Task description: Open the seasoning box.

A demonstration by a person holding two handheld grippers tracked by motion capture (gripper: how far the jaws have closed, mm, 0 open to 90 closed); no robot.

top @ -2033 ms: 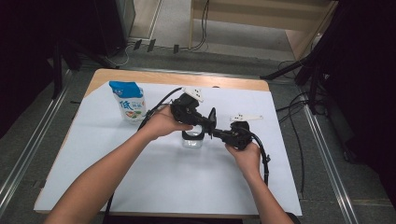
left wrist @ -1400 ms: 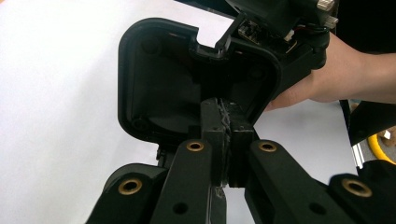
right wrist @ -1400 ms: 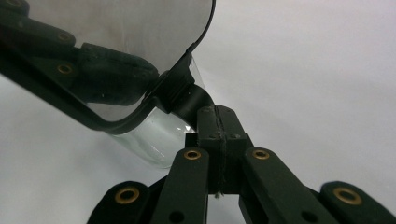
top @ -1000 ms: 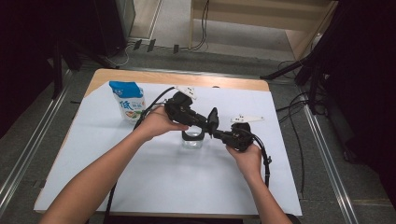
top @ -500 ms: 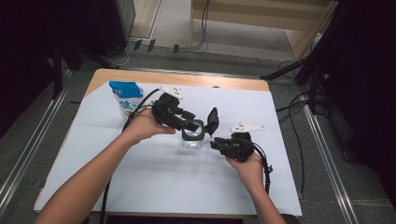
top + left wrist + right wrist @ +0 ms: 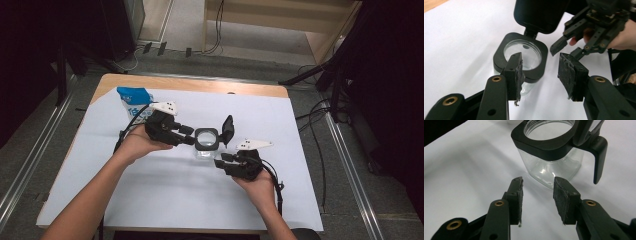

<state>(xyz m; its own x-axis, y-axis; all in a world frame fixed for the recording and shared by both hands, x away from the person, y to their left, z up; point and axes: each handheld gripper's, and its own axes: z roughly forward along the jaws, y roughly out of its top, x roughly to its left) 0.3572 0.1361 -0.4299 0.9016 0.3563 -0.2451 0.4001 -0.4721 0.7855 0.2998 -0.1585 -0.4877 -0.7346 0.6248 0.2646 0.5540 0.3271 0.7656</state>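
two grippers flank clear jar at table centre, lid flipped up. left gripper at jar's 9 o'clock, jaws apart, just closing, nothing clamped. right gripper at 5 o'clock, jaws apart, just opening, empty. blue-white carton at 10 o'clock, print unreadable. white sheet over wooden top; grey floor, cables beyond.

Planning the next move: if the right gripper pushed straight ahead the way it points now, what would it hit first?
Most likely the clear jar with the black collar: the right gripper, jaws open and empty, points at its lower glass wall, with bare table between them.

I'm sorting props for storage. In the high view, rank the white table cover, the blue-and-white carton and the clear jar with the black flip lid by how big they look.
1. White table cover, largest by far.
2. Blue-and-white carton and clear jar with the black flip lid: they look about alike, and a tool hides part of the carton, so I won't rank them.
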